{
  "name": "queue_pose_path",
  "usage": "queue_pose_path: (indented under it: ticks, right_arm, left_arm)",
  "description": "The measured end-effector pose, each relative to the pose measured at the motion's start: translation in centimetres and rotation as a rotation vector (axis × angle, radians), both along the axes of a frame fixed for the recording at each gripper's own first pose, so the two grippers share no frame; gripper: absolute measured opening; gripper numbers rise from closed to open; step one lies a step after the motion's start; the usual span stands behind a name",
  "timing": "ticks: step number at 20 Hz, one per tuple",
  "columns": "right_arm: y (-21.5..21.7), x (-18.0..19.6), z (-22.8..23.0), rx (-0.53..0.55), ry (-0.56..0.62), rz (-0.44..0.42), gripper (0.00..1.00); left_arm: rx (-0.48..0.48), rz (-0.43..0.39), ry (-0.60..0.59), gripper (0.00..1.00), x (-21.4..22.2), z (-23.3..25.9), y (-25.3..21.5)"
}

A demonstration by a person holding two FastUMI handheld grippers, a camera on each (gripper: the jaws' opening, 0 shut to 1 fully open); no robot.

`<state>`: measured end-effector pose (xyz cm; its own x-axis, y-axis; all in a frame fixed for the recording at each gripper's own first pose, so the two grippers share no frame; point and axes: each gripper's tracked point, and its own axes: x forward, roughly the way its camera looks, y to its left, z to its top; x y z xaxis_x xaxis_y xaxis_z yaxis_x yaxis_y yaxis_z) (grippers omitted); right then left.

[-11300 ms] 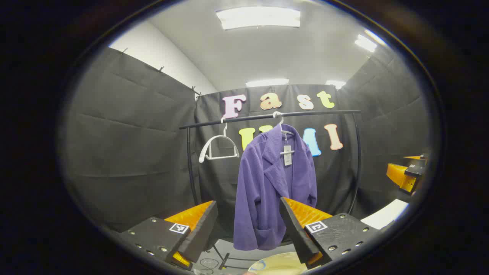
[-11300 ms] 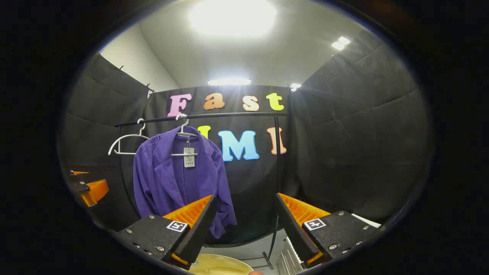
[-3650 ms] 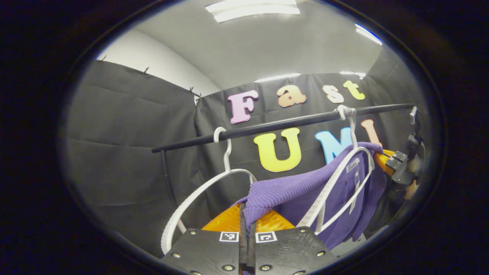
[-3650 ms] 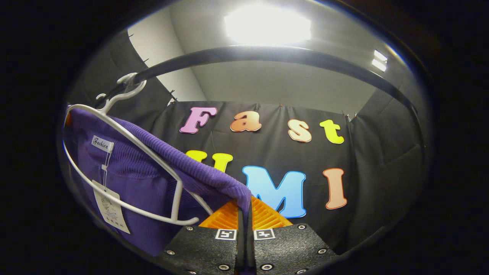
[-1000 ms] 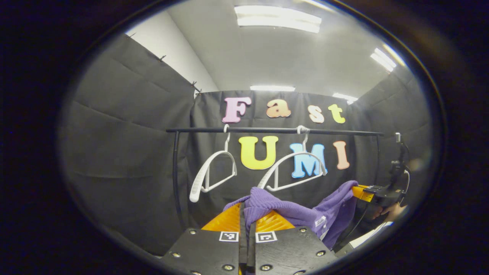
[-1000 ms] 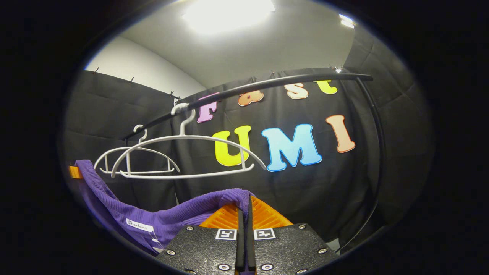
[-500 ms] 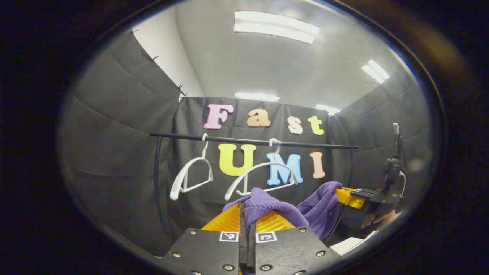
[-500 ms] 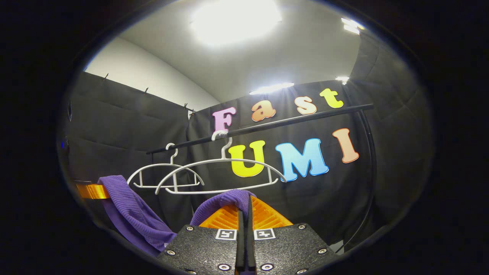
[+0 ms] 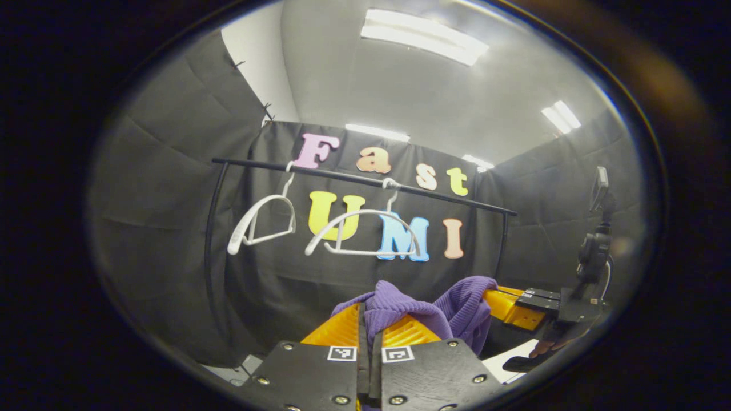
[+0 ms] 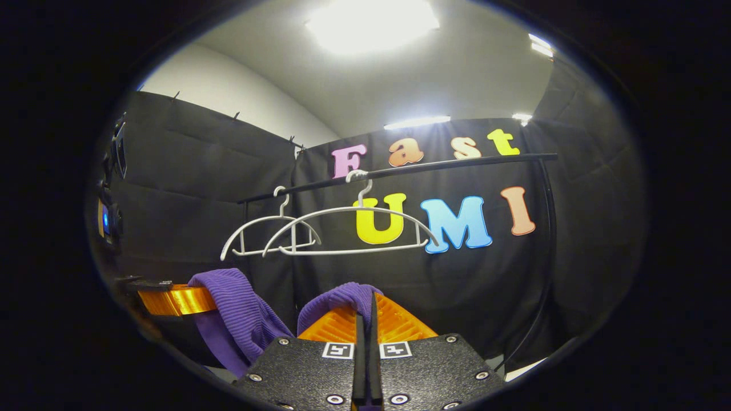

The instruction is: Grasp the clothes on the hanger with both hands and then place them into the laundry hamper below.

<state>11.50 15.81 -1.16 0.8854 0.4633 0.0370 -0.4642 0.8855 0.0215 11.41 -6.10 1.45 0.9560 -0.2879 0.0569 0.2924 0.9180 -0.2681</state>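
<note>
The purple ribbed jacket [image 9: 434, 308] is off its hanger and hangs between my two grippers. My left gripper [image 9: 370, 319] is shut on one bunched edge of it, at the bottom of the left gripper view. The right gripper [image 10: 365, 311] is shut on another fold of the jacket [image 10: 337, 298]. In the left gripper view the right gripper [image 9: 499, 302] shows farther right with cloth in it, a hand [image 9: 551, 345] under it. In the right gripper view the left gripper [image 10: 194, 298] shows at the left with purple cloth [image 10: 240, 311] draped from it. The hamper is out of sight.
Two bare white hangers [image 9: 262, 220] [image 9: 362, 231] hang on the black rail [image 9: 365, 182] of the clothes rack, above and beyond the jacket. In the right gripper view the same hangers [image 10: 354, 231] and rail [image 10: 457, 161] show, with the rack's curved post [image 10: 551, 257] at the right.
Both grippers have drawn closer together and lower, still gripping the jacket, so the cloth between them bunches more. The rail and empty hangers now sit higher and farther away.
</note>
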Motion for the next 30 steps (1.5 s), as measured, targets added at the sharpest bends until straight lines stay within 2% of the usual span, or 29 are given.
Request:
queue_pose_path:
  ticks: [8,9,10,11,12,13,14,20,27,28,29,30]
  right_arm:
    - [0.0,-1.9,-8.4,-0.094,0.127,0.007,0.02]
    - [-0.2,-2.0,-9.7,-0.104,0.149,0.006,0.02]
    - [-0.2,-2.2,-11.0,-0.113,0.172,0.005,0.02]
    - [-0.3,-2.3,-12.4,-0.124,0.195,0.003,0.02]
    - [-0.5,-2.2,-13.7,-0.136,0.217,0.001,0.02]
    - [-0.7,-2.2,-14.9,-0.148,0.237,-0.004,0.02]
    - [-1.0,-2.1,-15.8,-0.159,0.258,-0.008,0.02]
    - [-1.6,-3.0,-22.1,-0.235,0.393,-0.033,0.02]
    - [-3.0,-4.4,-27.4,-0.333,0.512,-0.051,0.03]
    - [-3.2,-4.4,-28.1,-0.353,0.529,-0.061,0.03]
    - [-3.5,-4.4,-28.8,-0.363,0.546,-0.063,0.03]
    - [-3.4,-4.1,-29.5,-0.374,0.561,-0.064,0.02]
  left_arm:
    - [0.053,-0.024,0.142,0.01,-1.2,-8.9,-2.2]
    - [0.059,-0.025,0.165,0.05,-0.9,-10.1,-2.4]
    - [0.062,-0.026,0.187,0.01,-0.6,-11.3,-2.7]
    - [0.065,-0.025,0.211,0.05,-0.3,-12.6,-2.9]
    - [0.071,-0.024,0.234,0.01,-0.1,-13.9,-3.1]
    - [0.08,-0.022,0.256,0.05,0.2,-15.0,-3.2]
    - [0.088,-0.023,0.275,0.01,0.1,-16.4,-3.2]
    - [0.121,-0.021,0.406,0.01,-0.9,-22.6,-2.3]
    - [0.176,-0.036,0.529,0.01,-1.1,-28.0,-3.3]
    - [0.183,-0.039,0.548,0.06,-1.1,-28.9,-3.7]
    - [0.188,-0.043,0.568,0.01,-0.9,-29.9,-4.0]
    - [0.193,-0.047,0.588,0.01,-1.2,-31.1,-4.4]
